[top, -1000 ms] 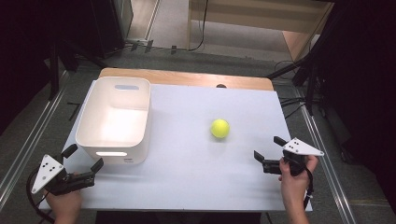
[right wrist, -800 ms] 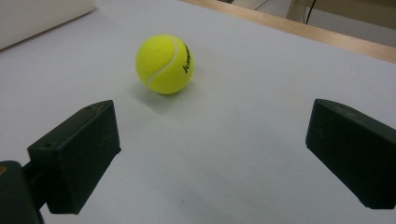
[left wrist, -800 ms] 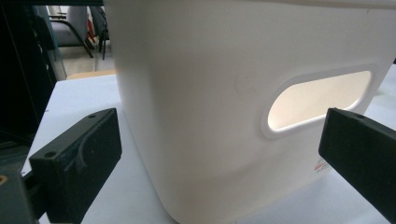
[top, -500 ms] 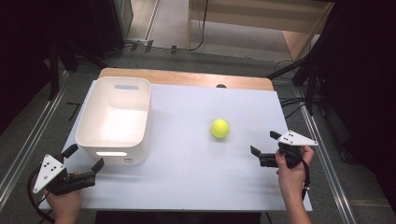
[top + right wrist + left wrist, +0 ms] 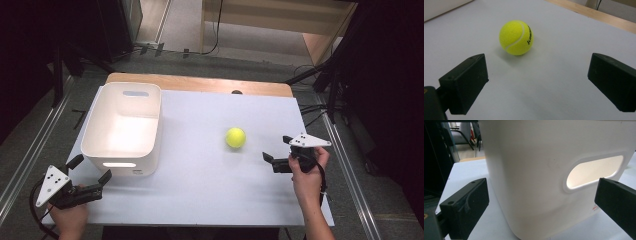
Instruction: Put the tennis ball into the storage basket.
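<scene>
Felt covers the tennis ball (image 5: 235, 137), which lies alone on the white table (image 5: 210, 190), right of the white bin (image 5: 122, 131) and apart from it. It looks light, springy and ready to roll, so a hold across its widest part, jaws level with its middle, seems safest. The right gripper (image 5: 276, 157) points at it with jaws spread wide, nothing between them. The left gripper (image 5: 90, 170) sits near the bin's handle slot (image 5: 594, 171), jaws likewise apart and empty.

Bare desk (image 5: 200, 170) lay open between the right tongs (image 5: 278, 152) and the ball (image 5: 235, 137); the white bin (image 5: 122, 127) blocked the left tongs (image 5: 90, 168).
</scene>
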Demonstrator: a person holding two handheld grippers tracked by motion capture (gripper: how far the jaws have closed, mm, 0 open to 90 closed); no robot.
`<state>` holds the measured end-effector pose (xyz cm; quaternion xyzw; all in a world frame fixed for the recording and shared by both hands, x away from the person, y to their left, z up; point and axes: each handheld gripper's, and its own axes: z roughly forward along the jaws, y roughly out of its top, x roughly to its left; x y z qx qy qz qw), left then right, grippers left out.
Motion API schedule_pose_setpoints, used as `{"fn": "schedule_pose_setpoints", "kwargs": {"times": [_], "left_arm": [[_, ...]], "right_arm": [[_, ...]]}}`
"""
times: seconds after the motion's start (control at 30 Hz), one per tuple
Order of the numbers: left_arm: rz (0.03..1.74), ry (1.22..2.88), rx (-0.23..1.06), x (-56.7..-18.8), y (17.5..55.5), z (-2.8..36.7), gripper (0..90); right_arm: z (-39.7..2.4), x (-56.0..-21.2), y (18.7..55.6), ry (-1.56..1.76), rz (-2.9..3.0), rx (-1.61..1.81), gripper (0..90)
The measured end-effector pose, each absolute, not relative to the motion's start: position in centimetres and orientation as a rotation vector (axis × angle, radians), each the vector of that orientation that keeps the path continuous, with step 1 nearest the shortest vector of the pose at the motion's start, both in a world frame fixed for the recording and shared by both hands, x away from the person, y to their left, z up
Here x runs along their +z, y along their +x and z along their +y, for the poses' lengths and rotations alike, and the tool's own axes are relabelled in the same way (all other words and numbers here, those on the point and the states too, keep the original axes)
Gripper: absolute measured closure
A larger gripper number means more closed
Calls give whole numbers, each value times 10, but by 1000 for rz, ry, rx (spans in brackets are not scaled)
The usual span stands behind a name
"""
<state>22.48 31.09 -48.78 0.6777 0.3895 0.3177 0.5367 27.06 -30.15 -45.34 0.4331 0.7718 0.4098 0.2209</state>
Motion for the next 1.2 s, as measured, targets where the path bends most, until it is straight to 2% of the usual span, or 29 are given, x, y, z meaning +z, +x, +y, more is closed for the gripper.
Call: {"fn": "schedule_pose_setpoints", "kwargs": {"times": [1.2], "left_arm": [[920, 1621, 755, -488, 225, 310, 0]], "right_arm": [[-264, -446, 320, 1128, 2324, 1053, 19]]}}
